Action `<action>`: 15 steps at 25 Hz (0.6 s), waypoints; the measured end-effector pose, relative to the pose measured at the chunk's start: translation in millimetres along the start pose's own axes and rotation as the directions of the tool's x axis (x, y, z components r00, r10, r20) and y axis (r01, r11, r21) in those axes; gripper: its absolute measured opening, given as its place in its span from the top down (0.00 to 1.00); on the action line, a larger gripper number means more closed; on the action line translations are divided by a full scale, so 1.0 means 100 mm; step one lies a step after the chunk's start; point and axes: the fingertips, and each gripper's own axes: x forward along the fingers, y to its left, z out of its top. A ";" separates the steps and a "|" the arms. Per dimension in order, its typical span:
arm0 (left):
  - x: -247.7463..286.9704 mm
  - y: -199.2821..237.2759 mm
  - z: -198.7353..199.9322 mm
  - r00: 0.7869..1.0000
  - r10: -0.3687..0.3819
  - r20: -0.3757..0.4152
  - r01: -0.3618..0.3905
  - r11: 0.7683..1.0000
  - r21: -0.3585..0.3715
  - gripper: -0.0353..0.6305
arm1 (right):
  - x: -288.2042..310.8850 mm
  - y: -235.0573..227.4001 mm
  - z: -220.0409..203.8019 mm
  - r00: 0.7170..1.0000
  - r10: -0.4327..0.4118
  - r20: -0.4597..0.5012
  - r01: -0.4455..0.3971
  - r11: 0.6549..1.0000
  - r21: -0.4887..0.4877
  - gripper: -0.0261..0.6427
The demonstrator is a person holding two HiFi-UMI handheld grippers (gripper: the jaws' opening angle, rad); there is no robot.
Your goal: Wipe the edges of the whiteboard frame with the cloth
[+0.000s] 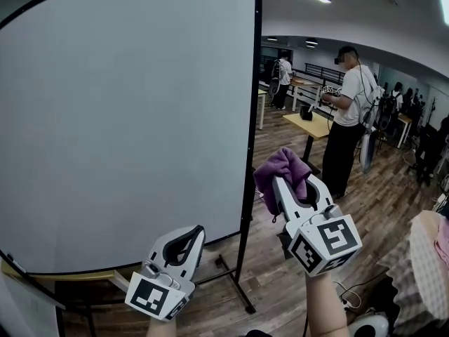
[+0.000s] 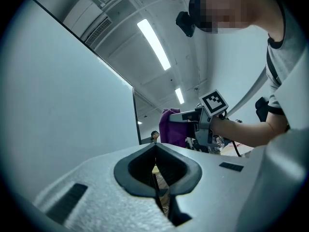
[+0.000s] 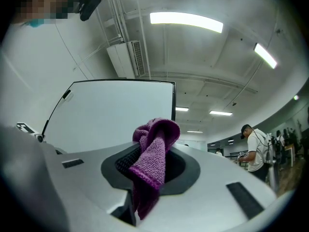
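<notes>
A large whiteboard [image 1: 126,118] on a stand fills the left of the head view, with a thin black frame [image 1: 253,118] down its right edge. My right gripper [image 1: 291,177] is shut on a purple cloth [image 1: 280,170], which is bunched at its tip just right of the frame's lower right part; whether it touches is unclear. In the right gripper view the cloth [image 3: 152,163] hangs out of the jaws, with the whiteboard [image 3: 111,112] beyond. My left gripper [image 1: 186,241] is shut and empty, low in front of the board's bottom edge.
The whiteboard's stand foot [image 1: 235,286] runs across the wooden floor below the grippers. A person [image 1: 347,118] stands at a yellow table [image 1: 312,125] to the right, and another person [image 1: 282,79] stands further back. Padded material [image 1: 421,265] lies at the far right.
</notes>
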 end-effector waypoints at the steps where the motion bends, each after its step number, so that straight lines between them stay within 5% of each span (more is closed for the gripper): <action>1: 0.02 0.03 -0.01 1.000 0.002 0.005 -0.002 1.000 0.004 0.92 | 0.04 -0.02 0.01 1.000 -0.002 0.003 0.002 1.000 0.000 0.84; 15: 0.49 0.23 -0.02 0.999 0.044 0.019 -0.045 0.998 0.045 0.92 | 0.79 -0.47 0.47 0.996 0.023 0.086 -0.020 0.999 -0.045 0.84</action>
